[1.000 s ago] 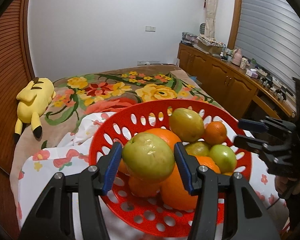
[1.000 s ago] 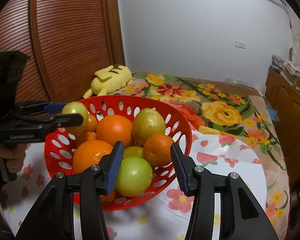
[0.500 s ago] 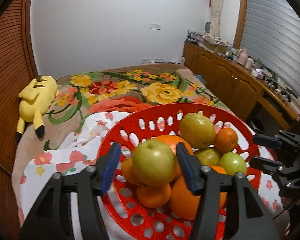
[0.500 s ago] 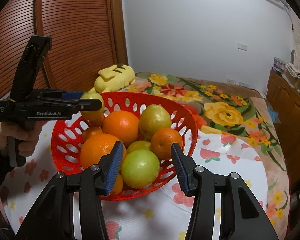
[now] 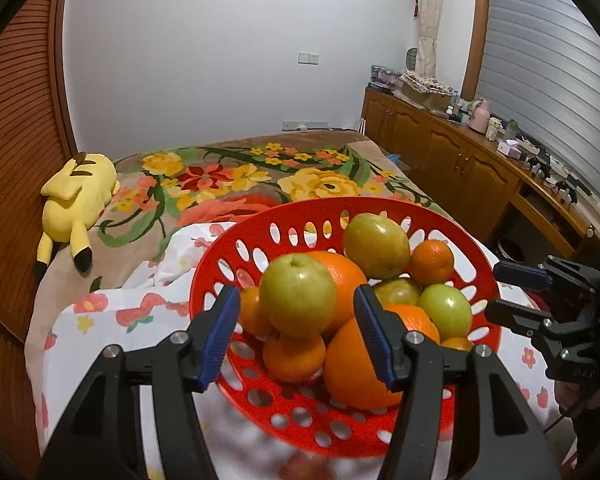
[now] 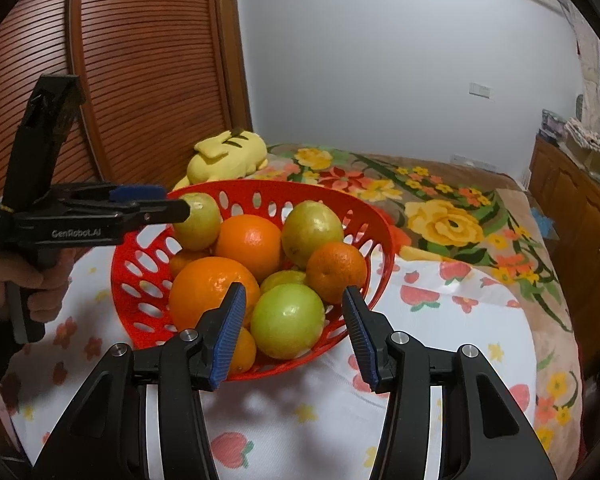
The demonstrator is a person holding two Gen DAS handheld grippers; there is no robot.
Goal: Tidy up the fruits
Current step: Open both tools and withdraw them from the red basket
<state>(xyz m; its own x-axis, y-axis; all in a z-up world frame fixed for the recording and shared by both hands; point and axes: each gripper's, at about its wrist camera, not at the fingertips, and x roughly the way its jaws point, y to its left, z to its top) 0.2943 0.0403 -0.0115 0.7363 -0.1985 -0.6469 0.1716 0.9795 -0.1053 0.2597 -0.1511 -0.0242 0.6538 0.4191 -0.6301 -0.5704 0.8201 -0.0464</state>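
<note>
A red perforated basket (image 5: 228,256) (image 6: 376,220) stands on a white flowered cloth and holds oranges, tangerines and several green apples. One green apple (image 5: 298,294) (image 6: 198,220) rests on top of the oranges at the basket's left side. My left gripper (image 5: 296,289) (image 6: 176,200) is open around it, with a small gap at each blue pad. My right gripper (image 6: 293,290) (image 5: 492,292) is open at the basket's near right edge. Another green apple (image 6: 288,320) lies in the basket just beyond its tips, untouched. A hand holds the left gripper's handle.
The white cloth (image 6: 420,320) covers a bed with a flowered blanket (image 5: 260,176). A yellow plush toy (image 5: 76,196) (image 6: 228,156) lies at the bed's far left by a slatted wooden door. Wooden cabinets (image 5: 460,160) with clutter on top line the right wall.
The left jaws have widened off the green apple, which now rests on the pile in the basket. The left gripper has drawn back a little. The right gripper has hardly moved.
</note>
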